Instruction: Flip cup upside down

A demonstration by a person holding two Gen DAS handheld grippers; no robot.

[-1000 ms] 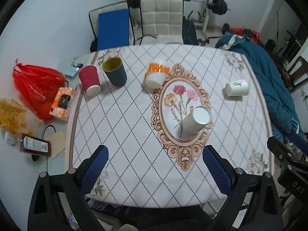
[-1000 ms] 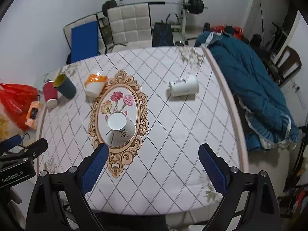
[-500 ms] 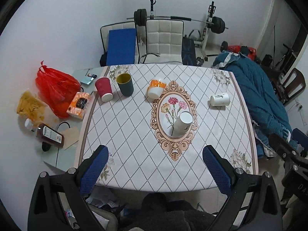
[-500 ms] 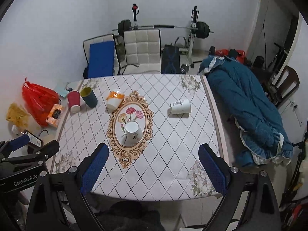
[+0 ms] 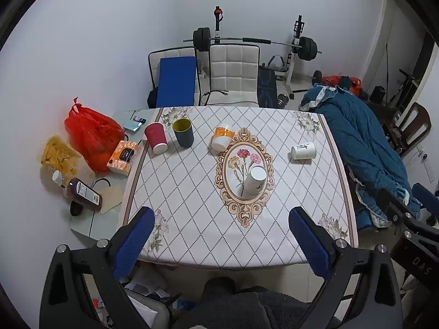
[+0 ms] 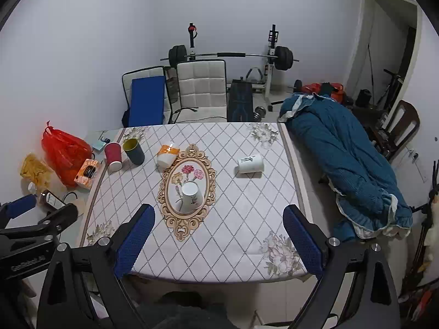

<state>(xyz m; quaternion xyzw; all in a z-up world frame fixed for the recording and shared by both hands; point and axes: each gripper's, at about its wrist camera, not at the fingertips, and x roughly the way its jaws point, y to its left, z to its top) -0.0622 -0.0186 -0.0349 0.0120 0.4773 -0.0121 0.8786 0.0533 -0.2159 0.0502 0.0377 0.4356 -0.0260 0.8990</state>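
White paper cup [image 5: 253, 181] [image 6: 190, 195] stands upside down on the flower oval [image 5: 245, 175] in the middle of the table [image 5: 192, 219]. Both the left gripper [image 5: 221, 242] and the right gripper [image 6: 218, 240] are wide open, holding nothing, high above the near table edge. A white mug [image 5: 303, 150] lies on its side, well apart.
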